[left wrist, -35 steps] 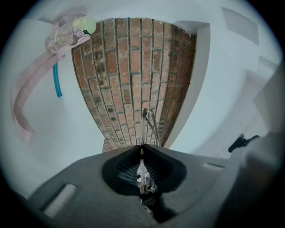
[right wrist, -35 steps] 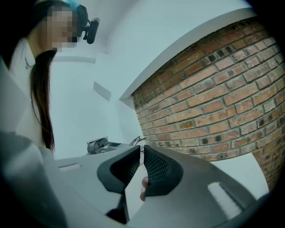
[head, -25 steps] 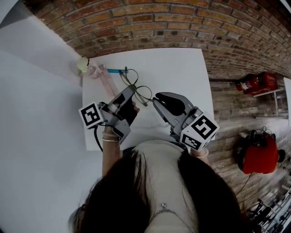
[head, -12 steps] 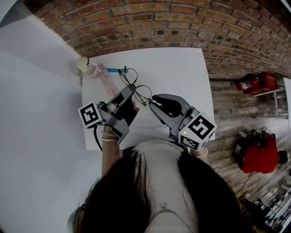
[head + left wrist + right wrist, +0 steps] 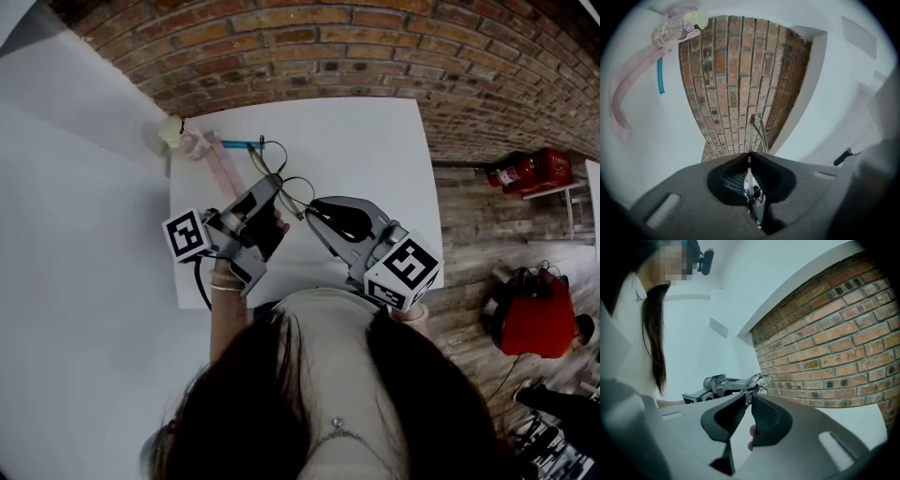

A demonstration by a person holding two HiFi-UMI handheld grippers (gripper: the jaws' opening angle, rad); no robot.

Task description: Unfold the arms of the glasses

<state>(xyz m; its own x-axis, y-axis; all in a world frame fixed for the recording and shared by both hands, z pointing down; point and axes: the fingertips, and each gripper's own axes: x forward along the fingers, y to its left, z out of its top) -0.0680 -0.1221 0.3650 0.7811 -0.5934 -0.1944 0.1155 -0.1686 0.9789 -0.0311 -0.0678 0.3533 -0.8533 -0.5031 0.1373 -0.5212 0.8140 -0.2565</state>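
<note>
The thin wire-framed glasses (image 5: 286, 186) hang in the air over the white table (image 5: 375, 150), held between both grippers. My left gripper (image 5: 274, 190) is shut on the glasses, and the frame (image 5: 757, 133) sticks out past its closed tips (image 5: 749, 157) in the left gripper view. From the right, my right gripper (image 5: 309, 212) meets the glasses. In the right gripper view its tips (image 5: 749, 397) are pinched on a thin wire part of the glasses (image 5: 757, 380), with the left gripper (image 5: 717, 386) just behind. Which part is an arm I cannot tell.
At the table's far left corner lie a pink bottle with a pale green cap (image 5: 174, 132), a pink strap (image 5: 222, 167) and a blue pen (image 5: 236, 144). Brick floor surrounds the table. On the right are a red fire extinguisher (image 5: 527, 171) and a red machine (image 5: 527, 317).
My right gripper has shifted a little left toward the glasses and its marker cube has rolled. The left gripper and glasses have stayed almost still.
</note>
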